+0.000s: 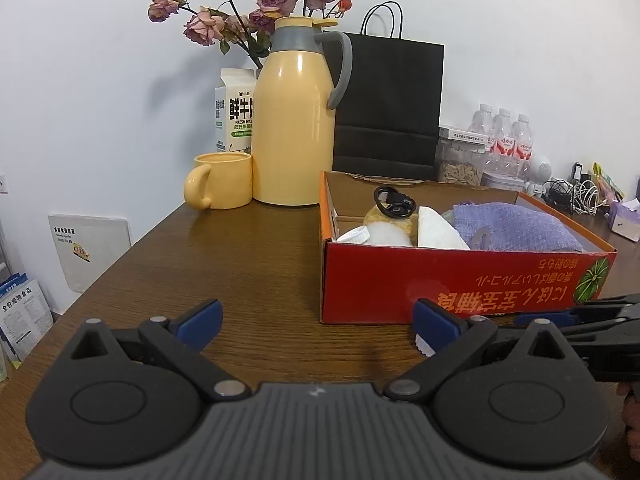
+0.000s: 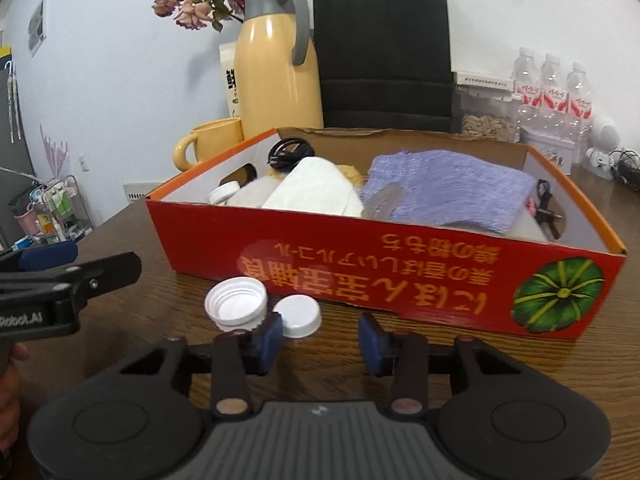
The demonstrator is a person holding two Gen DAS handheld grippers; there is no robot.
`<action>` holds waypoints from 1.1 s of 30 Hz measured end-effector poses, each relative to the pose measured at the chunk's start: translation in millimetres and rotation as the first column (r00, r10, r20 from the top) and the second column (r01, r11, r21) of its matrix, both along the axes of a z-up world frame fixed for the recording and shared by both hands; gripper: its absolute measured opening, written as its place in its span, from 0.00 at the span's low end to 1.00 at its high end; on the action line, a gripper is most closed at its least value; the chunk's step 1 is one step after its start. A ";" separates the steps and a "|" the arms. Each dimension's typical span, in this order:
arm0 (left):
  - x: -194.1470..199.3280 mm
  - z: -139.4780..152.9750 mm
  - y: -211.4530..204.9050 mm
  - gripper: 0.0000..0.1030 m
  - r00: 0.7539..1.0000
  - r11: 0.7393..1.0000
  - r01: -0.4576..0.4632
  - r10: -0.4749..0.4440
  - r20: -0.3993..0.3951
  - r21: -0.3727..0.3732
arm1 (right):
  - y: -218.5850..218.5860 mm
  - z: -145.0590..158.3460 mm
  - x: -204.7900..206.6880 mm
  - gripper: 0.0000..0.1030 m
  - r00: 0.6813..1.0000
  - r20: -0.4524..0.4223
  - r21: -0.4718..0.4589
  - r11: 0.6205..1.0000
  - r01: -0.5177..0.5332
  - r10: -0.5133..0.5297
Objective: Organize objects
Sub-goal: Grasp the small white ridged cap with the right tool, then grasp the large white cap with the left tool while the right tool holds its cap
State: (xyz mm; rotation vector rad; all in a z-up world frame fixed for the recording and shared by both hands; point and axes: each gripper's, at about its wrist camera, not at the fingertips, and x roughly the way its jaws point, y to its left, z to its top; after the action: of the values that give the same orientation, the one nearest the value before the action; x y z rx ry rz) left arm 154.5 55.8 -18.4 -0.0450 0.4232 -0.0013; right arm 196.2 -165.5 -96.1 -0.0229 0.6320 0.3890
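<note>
A red cardboard box (image 1: 460, 280) (image 2: 400, 268) sits on the brown table and holds a purple cloth (image 2: 448, 188), a white cloth (image 2: 316, 192), a black cable (image 2: 286, 152) and a small white jar (image 2: 224, 194). Two white lids lie on the table in front of the box: an upturned threaded one (image 2: 236, 308) and a flat one (image 2: 300, 314). My right gripper (image 2: 320, 340) is open and empty just in front of the lids. My left gripper (image 1: 318, 320) is wide open and empty, left of the box front. The lids are mostly hidden in the left wrist view.
A yellow thermos jug (image 1: 294, 120), a yellow mug (image 1: 220, 184), a milk carton (image 1: 236, 112) and dried roses (image 1: 248, 12) stand behind the box on the left. A black paper bag (image 1: 388, 104), water bottles (image 1: 504, 136) and cables (image 1: 572, 192) stand at the back right.
</note>
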 end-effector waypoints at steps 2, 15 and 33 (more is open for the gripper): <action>-0.2 0.1 0.1 1.00 1.000 1.000 -0.001 0.001 0.000 -0.001 | 4.9 0.0 0.7 0.39 1.000 0.000 -0.014 1.000 -0.002 0.002; 1.8 -0.8 0.9 1.00 1.000 1.000 -0.006 0.006 -0.014 -0.007 | 26.2 -0.6 6.7 0.26 1.000 0.013 -0.081 0.997 0.000 0.001; 10.9 -4.0 0.5 1.00 0.999 1.000 0.003 -0.004 -0.050 -0.025 | -8.1 11.6 -17.6 0.26 0.989 0.142 -0.045 0.998 0.048 -0.041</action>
State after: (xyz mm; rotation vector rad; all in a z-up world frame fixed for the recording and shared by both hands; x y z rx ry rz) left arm 165.4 56.3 -22.5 -0.0692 0.4736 -0.0089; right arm 178.6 -173.6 -84.5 -0.0819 0.5011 0.3261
